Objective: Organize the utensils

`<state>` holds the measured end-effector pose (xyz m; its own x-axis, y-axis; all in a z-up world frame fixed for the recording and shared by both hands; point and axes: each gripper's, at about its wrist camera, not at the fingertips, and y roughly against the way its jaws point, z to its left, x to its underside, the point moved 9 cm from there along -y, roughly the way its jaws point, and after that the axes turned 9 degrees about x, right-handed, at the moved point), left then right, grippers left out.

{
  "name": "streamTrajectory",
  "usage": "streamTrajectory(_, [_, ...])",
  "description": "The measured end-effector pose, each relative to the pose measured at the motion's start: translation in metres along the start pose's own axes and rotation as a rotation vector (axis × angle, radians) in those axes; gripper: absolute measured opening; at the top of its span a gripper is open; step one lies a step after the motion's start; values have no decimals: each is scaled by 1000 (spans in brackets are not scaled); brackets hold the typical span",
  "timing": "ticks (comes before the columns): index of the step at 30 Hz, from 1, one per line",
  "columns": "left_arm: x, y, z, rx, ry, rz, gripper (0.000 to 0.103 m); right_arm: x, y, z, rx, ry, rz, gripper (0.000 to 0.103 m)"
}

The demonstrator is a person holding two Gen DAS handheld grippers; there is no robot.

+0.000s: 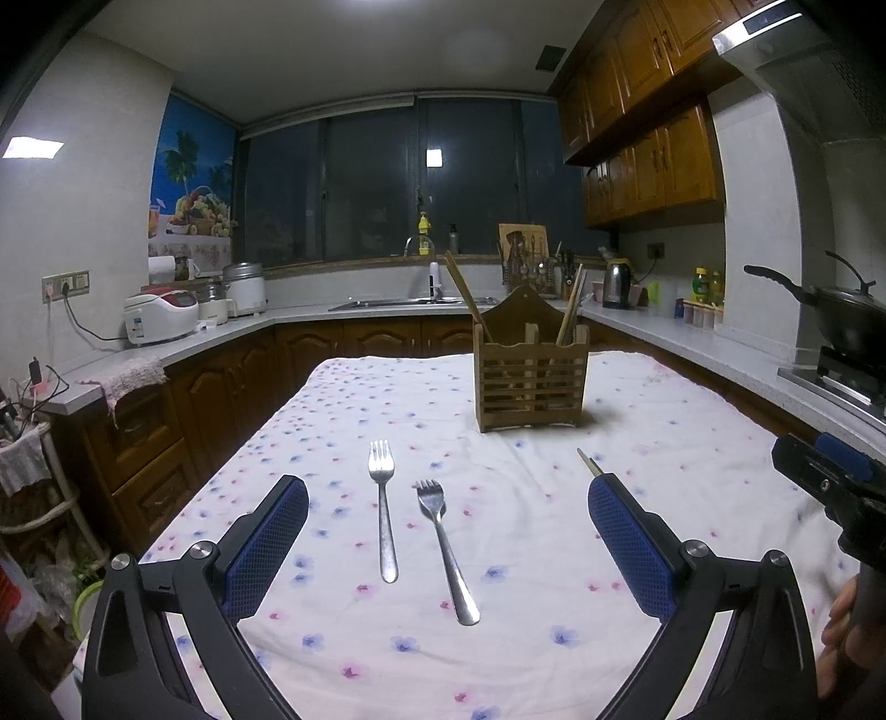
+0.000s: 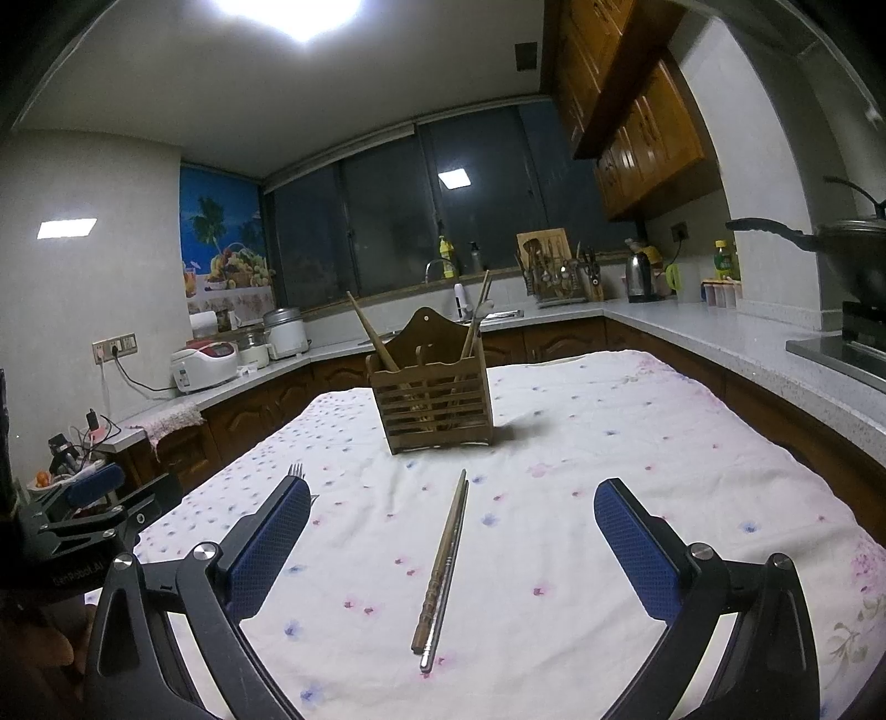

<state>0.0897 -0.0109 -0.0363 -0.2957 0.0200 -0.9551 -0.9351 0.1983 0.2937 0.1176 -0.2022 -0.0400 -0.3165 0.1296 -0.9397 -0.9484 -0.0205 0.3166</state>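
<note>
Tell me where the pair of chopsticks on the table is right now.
In the right wrist view the chopsticks lie side by side on the floral tablecloth, between the open right gripper's fingers, in front of the wooden utensil holder.

table [image 1: 664,399], floral cloth [image 1: 526,653] | on it: two forks [image 1: 382,515] [image 1: 443,548], chopsticks [image 2: 443,565], wooden holder [image 1: 531,382]

Location: domestic kitchen. Indicators: wooden wall cabinets [image 1: 648,127] above an L-shaped countertop [image 1: 653,327], a sink [image 1: 412,302] with faucet below dark windows, rice cookers [image 1: 160,315], an electric kettle [image 1: 616,285], a wok [image 1: 841,315] on the stove under a range hood [image 1: 803,44].
</note>
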Motion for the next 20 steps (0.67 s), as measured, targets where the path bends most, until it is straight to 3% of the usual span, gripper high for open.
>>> streamTrajectory(20, [-6,-14,-4,33,10,18,102,1,-13,4,6,-8,40,103])
